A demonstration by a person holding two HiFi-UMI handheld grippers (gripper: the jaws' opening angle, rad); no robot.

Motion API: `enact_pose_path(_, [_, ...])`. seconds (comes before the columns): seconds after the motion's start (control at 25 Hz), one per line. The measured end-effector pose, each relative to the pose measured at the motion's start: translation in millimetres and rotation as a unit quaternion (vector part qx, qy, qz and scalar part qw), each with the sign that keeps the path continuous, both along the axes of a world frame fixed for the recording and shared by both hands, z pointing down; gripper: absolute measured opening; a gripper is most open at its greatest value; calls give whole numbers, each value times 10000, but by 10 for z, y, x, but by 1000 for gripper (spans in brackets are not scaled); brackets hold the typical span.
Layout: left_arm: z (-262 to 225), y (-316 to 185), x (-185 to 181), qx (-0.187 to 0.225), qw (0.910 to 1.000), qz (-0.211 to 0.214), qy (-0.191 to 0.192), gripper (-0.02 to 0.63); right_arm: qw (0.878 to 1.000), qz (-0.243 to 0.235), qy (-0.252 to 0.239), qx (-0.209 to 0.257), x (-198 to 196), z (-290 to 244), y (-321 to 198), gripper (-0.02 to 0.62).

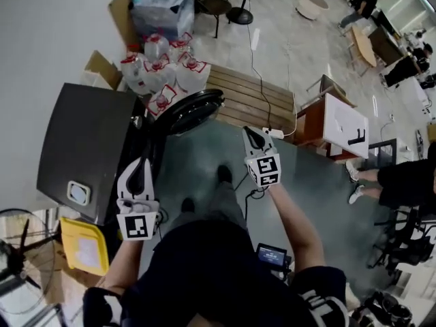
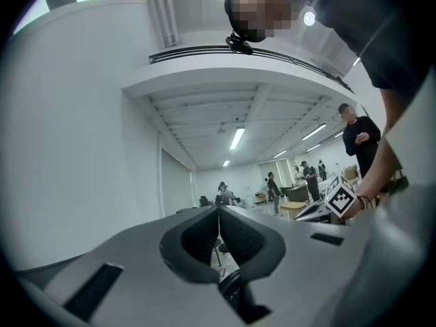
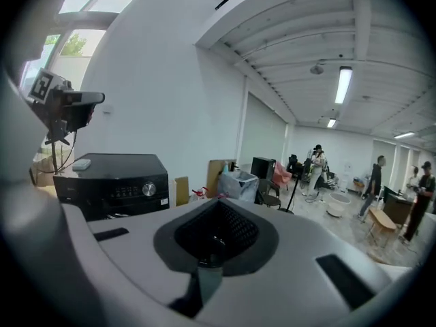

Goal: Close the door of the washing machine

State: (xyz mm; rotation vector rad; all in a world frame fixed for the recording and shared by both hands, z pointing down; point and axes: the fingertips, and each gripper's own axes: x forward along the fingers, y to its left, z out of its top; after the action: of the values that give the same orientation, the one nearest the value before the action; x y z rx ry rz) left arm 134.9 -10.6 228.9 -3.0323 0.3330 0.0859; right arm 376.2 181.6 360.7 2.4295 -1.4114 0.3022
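Just one washing machine (image 1: 85,142), one door (image 1: 192,112).

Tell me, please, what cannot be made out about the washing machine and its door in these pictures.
- Drum opening: head view, hidden beneath the top of the washing machine; contents unknown.
- Latch and hinge of the door: head view, too small and dark.
- Machine's lower front: right gripper view, covered by the body of the right gripper.
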Motion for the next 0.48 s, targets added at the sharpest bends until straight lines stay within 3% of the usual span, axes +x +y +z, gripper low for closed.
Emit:
enact_pose_path(0.24, [56, -64, 472, 97, 9940, -1080, -161, 25, 9963, -824, -176, -186, 903, 370, -300, 20])
enact_pose_path(0.48, [74, -115, 648, -9, 9733, -2286, -203, 25, 9815, -1750, -278, -725, 1542, 817, -576, 20])
